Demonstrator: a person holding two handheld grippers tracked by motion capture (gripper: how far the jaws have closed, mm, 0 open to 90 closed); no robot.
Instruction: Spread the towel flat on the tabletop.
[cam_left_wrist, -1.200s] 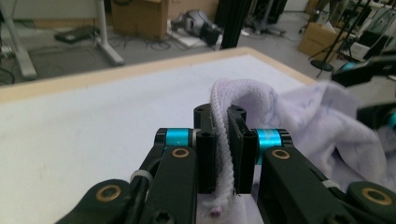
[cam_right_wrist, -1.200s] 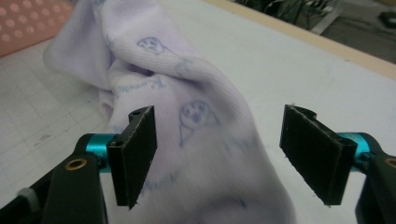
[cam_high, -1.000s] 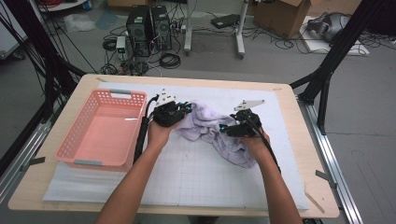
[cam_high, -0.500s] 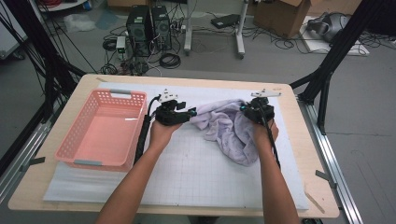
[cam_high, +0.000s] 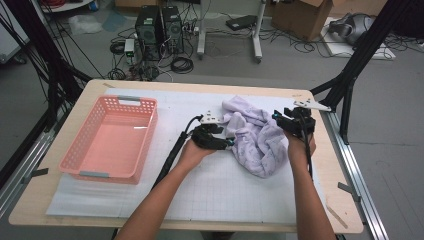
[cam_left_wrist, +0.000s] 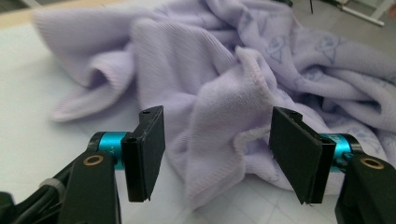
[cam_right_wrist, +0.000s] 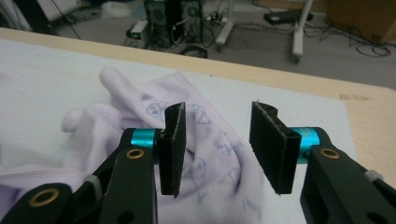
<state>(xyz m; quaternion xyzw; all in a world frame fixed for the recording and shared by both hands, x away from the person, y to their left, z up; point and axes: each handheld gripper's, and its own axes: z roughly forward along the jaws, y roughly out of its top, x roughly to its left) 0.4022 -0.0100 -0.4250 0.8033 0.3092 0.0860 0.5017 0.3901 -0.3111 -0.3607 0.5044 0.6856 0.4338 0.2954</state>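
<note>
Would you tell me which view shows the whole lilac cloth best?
The high view: the lilac cloth lies entire and crumpled on the table. The left gripper view gives close folds and a hem; the right gripper view, a printed part.

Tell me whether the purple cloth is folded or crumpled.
Crumpled. The purple cloth lies bunched in loose ridges and folds on the white mat, its edges uneven, with no flat layers.

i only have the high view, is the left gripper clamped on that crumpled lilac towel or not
Observer: No. In the left gripper view the left gripper has just been opening; a hemmed fold of the crumpled lilac towel lies between its jaws, unpressed.
Operator: and the right one
Observer: The right gripper has also just been opening, with towel beyond its jaws, not pinched.
Operator: any print on the cloth
Observer: Yes, faint bluish outline drawings.
</note>
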